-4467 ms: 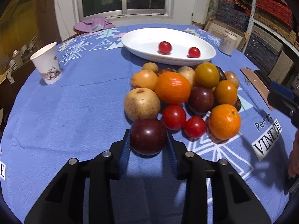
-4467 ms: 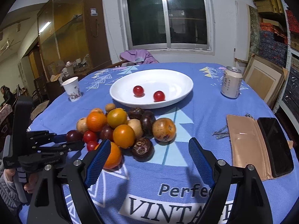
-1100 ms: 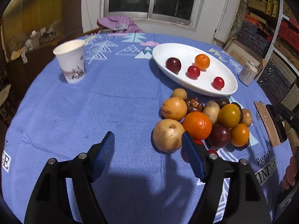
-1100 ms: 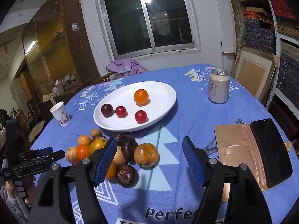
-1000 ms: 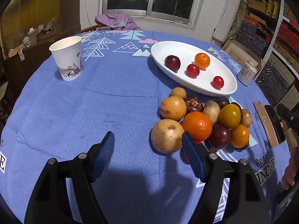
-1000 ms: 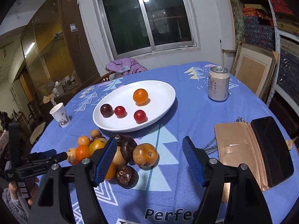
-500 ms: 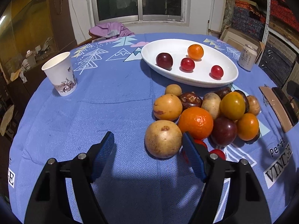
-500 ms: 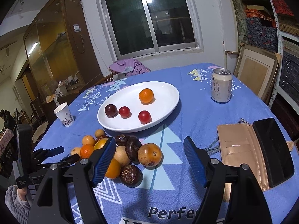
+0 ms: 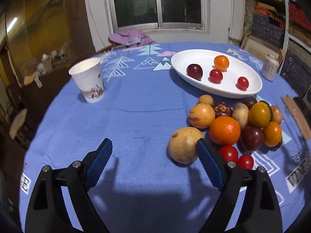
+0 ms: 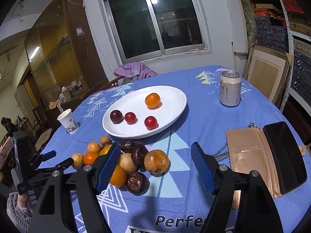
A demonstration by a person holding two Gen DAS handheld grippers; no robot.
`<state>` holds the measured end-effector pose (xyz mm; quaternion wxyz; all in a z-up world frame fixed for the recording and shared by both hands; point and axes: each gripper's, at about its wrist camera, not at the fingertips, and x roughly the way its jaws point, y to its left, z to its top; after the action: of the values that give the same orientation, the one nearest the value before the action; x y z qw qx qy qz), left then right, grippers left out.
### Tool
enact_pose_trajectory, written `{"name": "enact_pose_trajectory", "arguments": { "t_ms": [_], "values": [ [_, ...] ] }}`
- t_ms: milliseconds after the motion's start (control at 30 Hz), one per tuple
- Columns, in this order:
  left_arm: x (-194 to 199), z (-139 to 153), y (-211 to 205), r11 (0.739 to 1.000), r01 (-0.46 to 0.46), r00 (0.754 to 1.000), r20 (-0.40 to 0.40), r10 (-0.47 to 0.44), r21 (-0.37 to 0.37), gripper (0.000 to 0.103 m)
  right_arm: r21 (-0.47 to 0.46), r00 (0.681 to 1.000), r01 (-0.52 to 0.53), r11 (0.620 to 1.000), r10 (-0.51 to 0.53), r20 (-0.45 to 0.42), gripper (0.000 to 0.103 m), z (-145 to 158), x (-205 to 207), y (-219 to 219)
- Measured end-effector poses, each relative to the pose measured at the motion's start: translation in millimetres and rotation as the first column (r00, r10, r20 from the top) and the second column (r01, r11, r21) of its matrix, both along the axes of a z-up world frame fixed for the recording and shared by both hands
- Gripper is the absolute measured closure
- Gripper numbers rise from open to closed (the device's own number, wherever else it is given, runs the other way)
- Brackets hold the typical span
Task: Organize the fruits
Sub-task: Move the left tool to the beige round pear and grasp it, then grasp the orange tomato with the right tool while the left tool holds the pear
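A white oval plate [image 9: 213, 92] [image 10: 136, 135] holds a dark plum [image 9: 194, 71], two small red fruits and a small orange [image 10: 153, 100]. In front of it a pile of fruit [image 9: 225, 130] [image 10: 156, 161] lies on the blue cloth. My left gripper [image 9: 153, 145] [image 10: 61, 157] hangs low at the pile's left, jaws opening; a tan round fruit [image 9: 183, 145] sits just ahead of its right fingertip, untouched. My right gripper [image 10: 155, 147] hovers open above the pile's near right side, holding nothing.
A paper cup [image 9: 89, 81] [image 10: 68, 121] stands at the left. A drink can [image 10: 230, 88] is right of the plate. A wallet [image 10: 250, 151] and a phone [image 10: 283, 155] lie at the right. A grey-sleeved hand [image 10: 17, 209] holds the left gripper.
The plum that the left gripper held and an orange from the pile now lie in the plate. The left jaws have spread wider and swung left of the pile. The right gripper stays put.
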<state>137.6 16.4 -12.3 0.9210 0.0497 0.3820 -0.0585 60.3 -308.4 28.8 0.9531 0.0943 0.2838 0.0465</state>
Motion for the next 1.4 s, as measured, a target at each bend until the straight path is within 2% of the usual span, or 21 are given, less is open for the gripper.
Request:
{"name": "enact_pose_trajectory", "arguments": {
  "t_ms": [67,167,267,367,600,767,1000,1167,1300,1400],
  "values": [
    [1,-2,-2,0.999,0.023,1.000,-0.018,-0.024,-0.032,0.017,-0.005,1.000,-0.001,1.000,0.001,0.004,0.027,0,-1,1],
    [-2,-6,-14,0.998,0.054,0.999,-0.003,-0.054,0.015,0.017,-0.007,1.000,0.000,1.000,0.000,0.006,0.027,1,-1,2],
    [1,-14,-21,0.996,0.086,0.995,-0.044,-0.086,-0.001,0.017,-0.006,1.000,-0.001,1.000,0.001,0.007,0.027,1,-1,2],
    [3,-16,-26,0.995,0.098,0.994,-0.043,-0.099,-0.009,0.018,-0.007,1.000,-0.002,1.000,0.002,0.010,0.027,1,-2,2],
    [7,-22,-31,0.984,0.157,0.983,-0.080,-0.164,-0.080,0.052,-0.010,1.000,-0.001,1.000,0.001,0.011,0.027,1,-2,3],
    [9,-26,-38,0.978,0.191,0.976,-0.087,-0.198,-0.089,0.053,-0.015,1.000,-0.003,1.000,0.004,0.010,0.027,0,-1,4],
    [10,-26,-35,0.981,0.174,0.979,-0.089,-0.182,-0.088,0.059,-0.027,1.000,-0.005,1.000,0.005,0.008,0.027,-2,-1,7],
    [0,-19,-28,0.992,0.122,0.991,-0.050,-0.124,-0.031,0.059,-0.026,1.000,-0.004,1.000,0.005,0.013,0.027,-1,-2,6],
    [-2,-6,-5,0.998,0.028,0.999,-0.018,-0.029,-0.063,0.059,-0.048,0.999,-0.038,0.998,0.039,0.005,0.027,-4,-4,16],
    [2,-6,6,0.994,-0.024,0.999,-0.042,0.020,-0.104,0.059,-0.113,0.995,-0.100,0.988,0.101,0.006,0.027,-9,-9,36]
  ]
}}
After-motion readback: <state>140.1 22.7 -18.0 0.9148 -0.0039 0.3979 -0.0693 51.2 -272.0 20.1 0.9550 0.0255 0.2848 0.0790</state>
